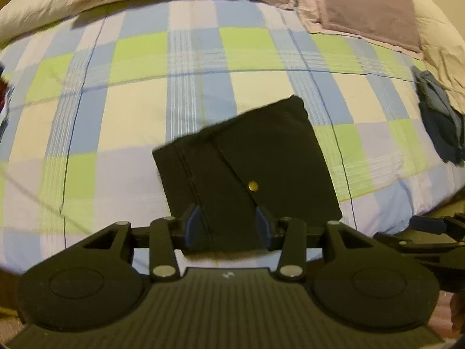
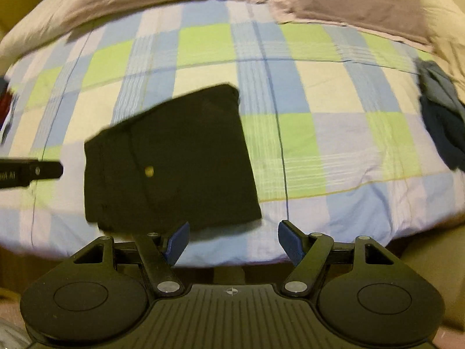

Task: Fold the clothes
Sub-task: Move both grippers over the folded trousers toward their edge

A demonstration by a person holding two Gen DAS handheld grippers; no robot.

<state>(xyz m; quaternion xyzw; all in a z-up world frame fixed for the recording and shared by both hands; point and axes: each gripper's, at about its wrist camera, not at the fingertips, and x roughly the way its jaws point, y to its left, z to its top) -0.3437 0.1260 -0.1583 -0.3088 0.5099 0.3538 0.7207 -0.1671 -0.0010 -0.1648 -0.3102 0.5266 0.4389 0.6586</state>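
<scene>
A folded black garment point(image 1: 247, 171) with a small brass button lies on the checked bedspread point(image 1: 122, 93), near the bed's front edge. My left gripper point(image 1: 228, 224) is open, its blue fingertips point(image 1: 193, 224) astride the garment's near edge, not closed on it. In the right wrist view the same garment point(image 2: 171, 160) lies left of centre. My right gripper point(image 2: 232, 241) is open and empty over the bed's front edge, just right of the garment's near corner. The left gripper's tip point(image 2: 32, 171) shows at the left edge of the right wrist view.
Mauve pillows point(image 1: 366, 3) and a beige duvet point(image 1: 43, 8) lie along the far side. A pile of blue-grey clothes point(image 1: 438, 116) sits at the right edge, and shows in the right wrist view point(image 2: 438, 116). A dark red item point(image 2: 5, 107) lies at far left.
</scene>
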